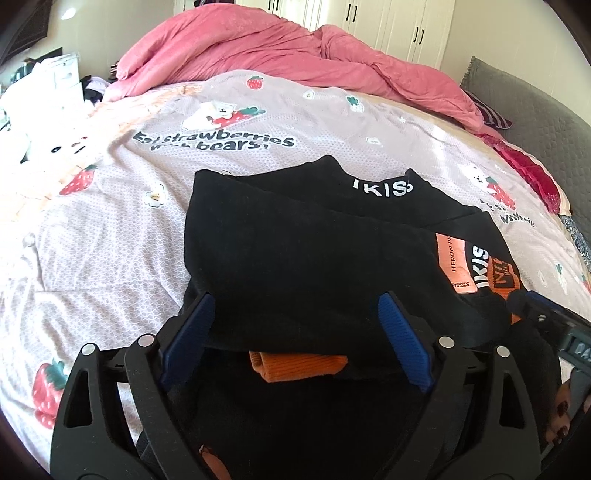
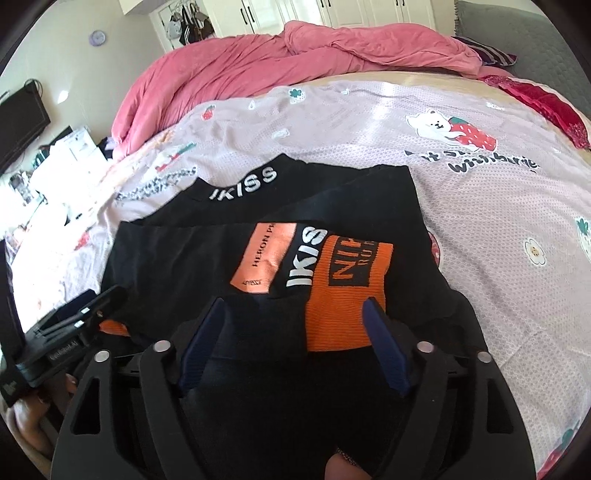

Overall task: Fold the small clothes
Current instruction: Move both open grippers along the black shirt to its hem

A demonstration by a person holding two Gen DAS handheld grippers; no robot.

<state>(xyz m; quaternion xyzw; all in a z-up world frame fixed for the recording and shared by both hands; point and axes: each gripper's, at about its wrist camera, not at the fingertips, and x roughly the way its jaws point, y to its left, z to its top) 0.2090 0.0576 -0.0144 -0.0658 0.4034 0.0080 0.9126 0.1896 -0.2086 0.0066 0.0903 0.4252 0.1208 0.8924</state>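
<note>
Bedroom interior, daylit. A bed (image 1: 110, 229) fills most of both views, covered by a pale pink sheet (image 2: 480, 236) printed with bears, strawberries and lettering. A rumpled pink duvet (image 1: 280, 48) lies heaped across the far end. A grey padded headboard (image 1: 532, 107) runs along the right side, with a striped pillow (image 1: 493, 116) against it. White wardrobe doors (image 1: 399, 22) with dark handles line the far wall. A dark screen (image 2: 20, 125) and a cluttered white unit (image 2: 79, 146) stand at left. Bags (image 2: 188, 26) hang on the wall; a round lilac clock (image 2: 97, 37) is mounted nearby.
</note>
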